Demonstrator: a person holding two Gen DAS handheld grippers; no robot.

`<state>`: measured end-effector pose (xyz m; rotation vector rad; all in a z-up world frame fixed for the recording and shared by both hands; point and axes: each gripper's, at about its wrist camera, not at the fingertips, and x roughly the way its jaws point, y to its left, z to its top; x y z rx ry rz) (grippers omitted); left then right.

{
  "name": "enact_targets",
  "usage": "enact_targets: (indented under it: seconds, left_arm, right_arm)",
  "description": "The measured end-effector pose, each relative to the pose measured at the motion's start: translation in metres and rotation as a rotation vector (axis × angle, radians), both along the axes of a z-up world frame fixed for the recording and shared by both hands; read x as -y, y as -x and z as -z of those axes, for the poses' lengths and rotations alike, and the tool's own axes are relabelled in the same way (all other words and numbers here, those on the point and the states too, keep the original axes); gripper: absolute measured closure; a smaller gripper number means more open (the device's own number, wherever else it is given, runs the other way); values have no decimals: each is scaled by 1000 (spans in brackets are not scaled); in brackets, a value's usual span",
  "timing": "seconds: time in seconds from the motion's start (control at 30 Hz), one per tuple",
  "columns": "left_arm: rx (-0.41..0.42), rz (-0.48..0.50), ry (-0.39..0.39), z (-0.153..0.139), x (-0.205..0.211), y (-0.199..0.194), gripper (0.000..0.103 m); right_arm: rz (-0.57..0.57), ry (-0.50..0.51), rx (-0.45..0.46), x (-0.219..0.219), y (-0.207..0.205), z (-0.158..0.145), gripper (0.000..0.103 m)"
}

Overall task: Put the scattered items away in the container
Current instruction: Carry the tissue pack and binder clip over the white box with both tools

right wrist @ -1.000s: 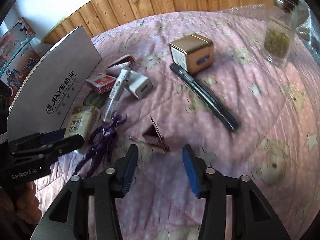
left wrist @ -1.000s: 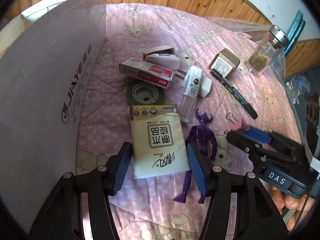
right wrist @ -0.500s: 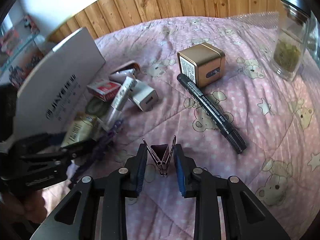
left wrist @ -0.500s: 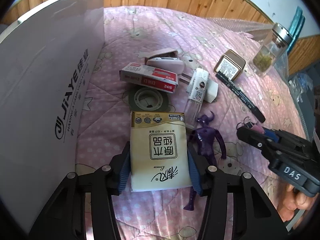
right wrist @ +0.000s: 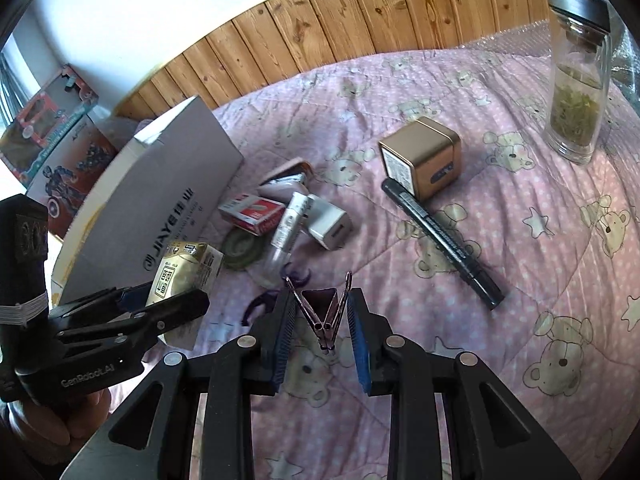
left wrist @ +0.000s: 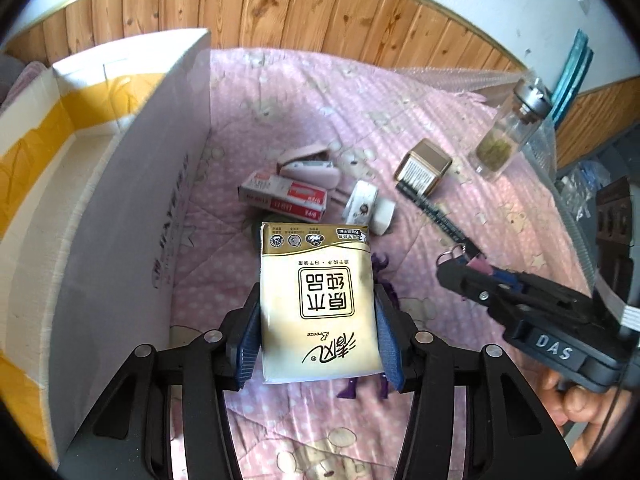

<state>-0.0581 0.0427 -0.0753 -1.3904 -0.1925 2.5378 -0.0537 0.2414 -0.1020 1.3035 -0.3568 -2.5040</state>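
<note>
My left gripper (left wrist: 316,332) is shut on a gold tissue pack (left wrist: 318,304) and holds it above the pink quilt, right of the white cardboard box (left wrist: 120,184). My right gripper (right wrist: 320,320) is shut on a pink binder clip (right wrist: 320,308), lifted off the quilt. In the right wrist view the left gripper (right wrist: 168,304) with the tissue pack (right wrist: 184,270) is at the left, beside the box (right wrist: 172,200). A purple toy figure (right wrist: 280,280) lies under both grippers.
Scattered on the quilt: a staple box (left wrist: 284,198), a pink stapler (left wrist: 308,164), a white charger (right wrist: 330,226), a small bottle (right wrist: 288,224), a tape roll (right wrist: 240,248), a black marker (right wrist: 440,240), a gold tin (right wrist: 424,158) and a glass jar (right wrist: 576,92). Toy boxes (right wrist: 48,140) stand beyond the box.
My left gripper closed on the tissue pack and lifted it, and the box's open inside came into view. My right gripper closed on the binder clip and raised it off the quilt.
</note>
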Motion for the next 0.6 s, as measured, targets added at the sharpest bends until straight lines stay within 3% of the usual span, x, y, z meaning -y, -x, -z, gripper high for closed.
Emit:
enact_targets:
  seconds: [0.6]
  left_arm:
    - [-115,-31,-52,-56,36,-35,51]
  right_arm:
    - [-52,2,-91,31,-25,-41,75]
